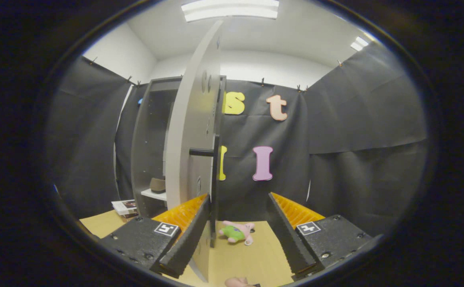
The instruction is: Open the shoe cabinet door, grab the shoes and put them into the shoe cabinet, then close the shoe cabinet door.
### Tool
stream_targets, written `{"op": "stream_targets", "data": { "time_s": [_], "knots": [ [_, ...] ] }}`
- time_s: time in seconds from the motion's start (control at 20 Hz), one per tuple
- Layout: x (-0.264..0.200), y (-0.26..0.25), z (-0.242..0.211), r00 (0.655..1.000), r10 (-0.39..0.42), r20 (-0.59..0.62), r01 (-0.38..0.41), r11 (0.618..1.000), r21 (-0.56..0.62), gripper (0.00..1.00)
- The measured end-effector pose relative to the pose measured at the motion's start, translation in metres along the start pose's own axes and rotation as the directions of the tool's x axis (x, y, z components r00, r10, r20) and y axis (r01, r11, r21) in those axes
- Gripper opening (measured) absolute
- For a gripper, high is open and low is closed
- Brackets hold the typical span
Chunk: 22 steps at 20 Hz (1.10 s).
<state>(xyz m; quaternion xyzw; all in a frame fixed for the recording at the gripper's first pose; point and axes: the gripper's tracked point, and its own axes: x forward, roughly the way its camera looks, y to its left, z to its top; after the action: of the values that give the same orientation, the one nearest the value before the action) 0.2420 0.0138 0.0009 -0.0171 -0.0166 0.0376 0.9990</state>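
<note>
Between the spread fingers [237, 235], holding nothing, stands the edge of the open cabinet door [194, 131], close to the left finger, its dark handle [202, 152] sticking out. On the floor just beyond lies a plush toy [237, 233] (not part of the task). Farther left, a shoe [158, 185] sits on a shelf in the cabinet [148, 147]. Judging by that, closing is the step; next move: push the door shut.

We record the gripper [239, 235] at the bottom centre of the frame, its two fingers [188, 235] spread wide apart and angled forward and upward. We note the left finger low and left of centre, the right finger low and right of centre. Nothing is clamped between them.
</note>
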Motion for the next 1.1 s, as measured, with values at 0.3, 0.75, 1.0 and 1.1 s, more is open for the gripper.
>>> {"op": "stream_targets", "data": {
  "time_s": [0.3,0.75,1.0,1.1],
  "knots": [
    [-0.004,0.032,-0.007,0.997,0.067,-0.037,-0.064,0.996,0.058,0.93],
    [-0.009,0.1,-0.01,0.997,0.08,-0.023,-0.08,0.997,-0.009,0.93],
    [-0.007,0.122,-0.014,0.995,0.095,-0.036,-0.095,0.995,0.006,0.93],
    [-0.003,0.127,-0.012,0.995,0.096,-0.023,-0.096,0.995,0.011,0.93]
  ]
}}
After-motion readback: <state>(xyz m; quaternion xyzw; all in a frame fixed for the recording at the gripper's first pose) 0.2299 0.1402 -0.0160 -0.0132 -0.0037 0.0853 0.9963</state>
